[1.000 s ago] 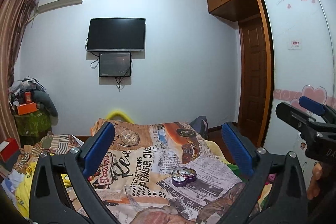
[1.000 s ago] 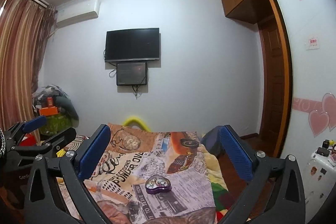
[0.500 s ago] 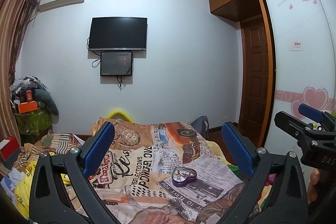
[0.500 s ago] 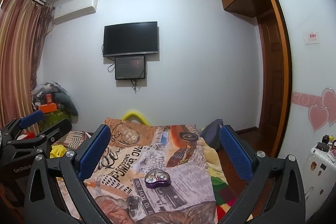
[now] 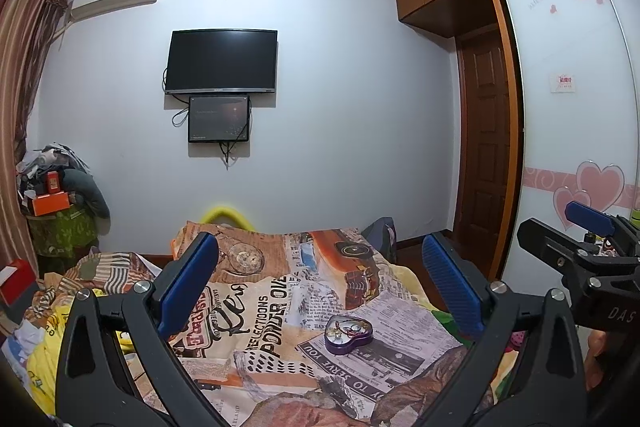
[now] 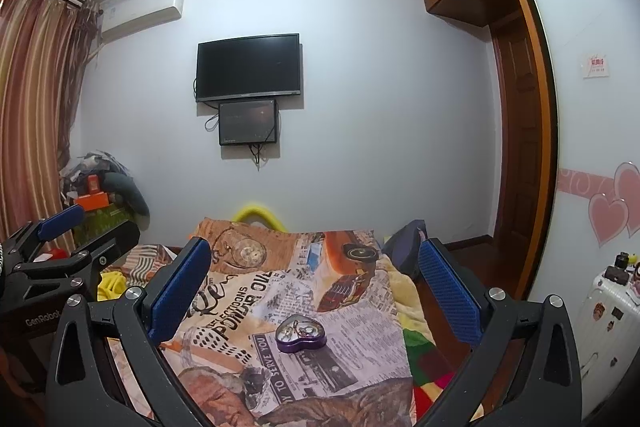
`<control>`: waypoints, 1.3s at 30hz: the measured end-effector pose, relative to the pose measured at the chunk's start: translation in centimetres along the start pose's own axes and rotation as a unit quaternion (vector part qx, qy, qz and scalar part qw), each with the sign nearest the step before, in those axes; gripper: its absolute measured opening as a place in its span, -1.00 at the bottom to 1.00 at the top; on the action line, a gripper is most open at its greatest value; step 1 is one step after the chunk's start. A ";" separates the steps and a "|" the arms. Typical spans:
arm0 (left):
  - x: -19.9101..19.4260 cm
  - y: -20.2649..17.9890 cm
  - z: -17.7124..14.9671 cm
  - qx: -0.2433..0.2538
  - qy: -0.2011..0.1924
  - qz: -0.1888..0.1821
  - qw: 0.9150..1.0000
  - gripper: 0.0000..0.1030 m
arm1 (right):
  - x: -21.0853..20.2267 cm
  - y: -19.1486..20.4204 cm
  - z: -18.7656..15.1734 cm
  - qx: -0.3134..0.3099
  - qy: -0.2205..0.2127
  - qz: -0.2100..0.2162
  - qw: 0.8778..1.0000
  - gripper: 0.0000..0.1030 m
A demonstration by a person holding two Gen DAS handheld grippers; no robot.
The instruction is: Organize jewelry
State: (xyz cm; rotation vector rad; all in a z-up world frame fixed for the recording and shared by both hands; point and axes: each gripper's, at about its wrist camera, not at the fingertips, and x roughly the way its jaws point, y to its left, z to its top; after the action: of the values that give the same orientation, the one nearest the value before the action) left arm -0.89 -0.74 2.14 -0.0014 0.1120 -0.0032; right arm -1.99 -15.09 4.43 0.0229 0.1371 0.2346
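Left wrist view shows your left gripper [image 5: 320, 279] spread wide, its blue-padded fingers [image 5: 188, 279] holding nothing and touching nothing, raised level above the bed and aimed at the far wall. Your right gripper [image 6: 316, 281] is splayed just as wide and equally unloaded in its own view, held at a similar height and pointing the same way. Each tool appears at the edge of the other's camera, so you are carrying them side by side, well apart.

Below and ahead of both sets of fingers, the purple heart-shaped tin box [image 5: 348, 334] sits open on the newspaper-print bedspread [image 5: 260, 307], with small gold and silver jewelry pieces [image 6: 298, 330] lying inside it; the individual pieces are too small to tell apart. Neither gripper is close to it.

Beyond the bed, a yellow curved object [image 5: 226, 215] peeks over the far edge. On the white wall hang a black flat-screen television [image 5: 222, 61] and a smaller dark screen [image 5: 219, 119] directly under it. A brown wooden door [image 5: 486, 147] stands to the right.
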 end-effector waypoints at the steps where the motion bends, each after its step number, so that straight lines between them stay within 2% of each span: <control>1: 0.0 0.0 0.0 0.000 0.000 0.000 1.000 0.99 | 0.0 0.0 0.0 0.000 0.000 0.000 1.000 1.00; 39: 1.3 0.2 -0.2 -0.012 0.018 -0.015 1.000 0.99 | 0.2 0.1 0.0 0.005 0.012 -0.001 1.000 1.00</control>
State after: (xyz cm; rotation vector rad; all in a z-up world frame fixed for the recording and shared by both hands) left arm 0.41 -0.55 1.81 -0.0274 0.1481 -0.0311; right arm -1.79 -14.93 4.45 0.0297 0.1615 0.2330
